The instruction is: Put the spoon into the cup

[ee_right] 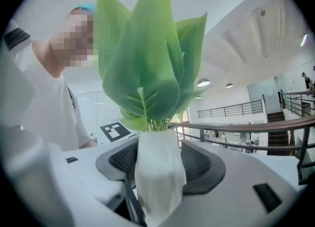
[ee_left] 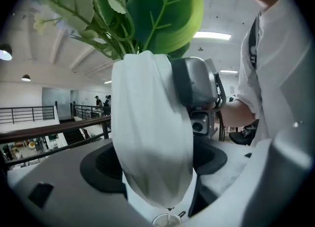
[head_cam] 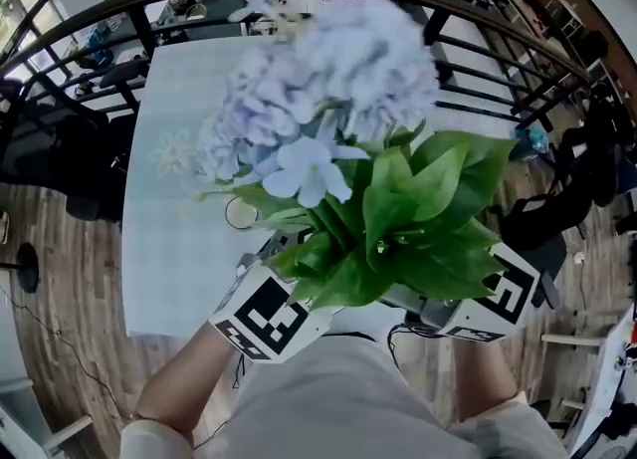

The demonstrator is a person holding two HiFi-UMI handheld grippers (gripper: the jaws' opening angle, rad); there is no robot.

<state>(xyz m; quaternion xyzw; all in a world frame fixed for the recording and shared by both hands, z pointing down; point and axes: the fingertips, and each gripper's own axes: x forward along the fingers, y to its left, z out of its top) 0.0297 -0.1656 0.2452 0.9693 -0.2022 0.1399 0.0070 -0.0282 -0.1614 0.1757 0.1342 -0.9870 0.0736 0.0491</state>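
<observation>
Bouquet between both grippers, cup on table below.
Left gripper spread wide round white wrap, right gripper clamped on it; marker cubes black-and-white.

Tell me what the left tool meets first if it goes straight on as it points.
The white wrap of the green-leaved bouquet, already between its jaws; right behind it, probably the grey right tool.

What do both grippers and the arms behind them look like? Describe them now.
The left gripper and right gripper: pale grey-white shells with dark recessed pads inside the jaws. Each carries a white cube printed with black square markers. The person wears a light short-sleeved top; forearms bare.
</observation>
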